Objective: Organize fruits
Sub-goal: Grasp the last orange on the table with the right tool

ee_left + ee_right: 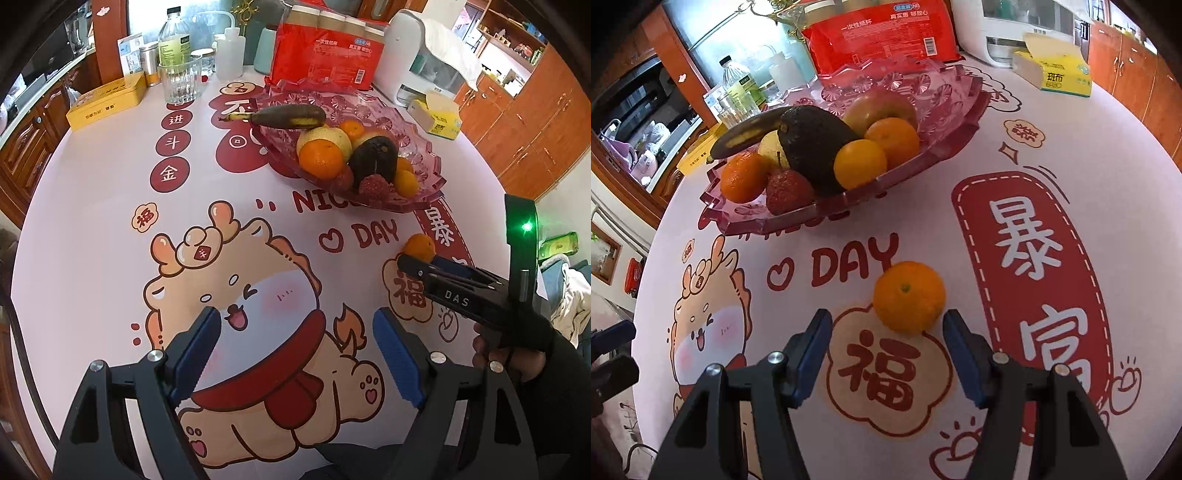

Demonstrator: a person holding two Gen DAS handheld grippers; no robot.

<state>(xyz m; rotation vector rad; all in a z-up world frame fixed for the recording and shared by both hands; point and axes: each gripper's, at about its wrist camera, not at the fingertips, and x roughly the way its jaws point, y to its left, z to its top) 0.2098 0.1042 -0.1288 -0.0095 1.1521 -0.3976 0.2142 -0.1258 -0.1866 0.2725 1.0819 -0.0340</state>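
While the right gripper point(886, 354) points down at the table point(1052, 155), one orange point(908, 297) sits alone on the cloth, just past its blue tips. The jaws stand apart with nothing between them. The orange is not touching either pad. It lies between the word DAY and the big red sign on the cloth.

The left gripper point(295, 354) is spread wide too and grips nothing. It hangs over the cartoon dragon point(236, 295) on the cloth. From this side, the right gripper shows at the right edge, held by a hand point(517, 350) in a dark glove, with the orange just at its tip.

Farther back sits a pink tray point(960, 122). It is full of fruit. A dark banana point(746, 138) lies across the top. A dark avocado point(816, 147) leans in the middle. Three more oranges, a red bumpy fruit point(788, 192), an apple point(879, 109) and a pale yellow fruit fill the rest.

Behind the tray is a red pack point(882, 33), a yellow box point(1052, 74) and a white machine point(421, 62). A glass point(181, 81), bottles and a yellow tin point(107, 101) stand at the far left.
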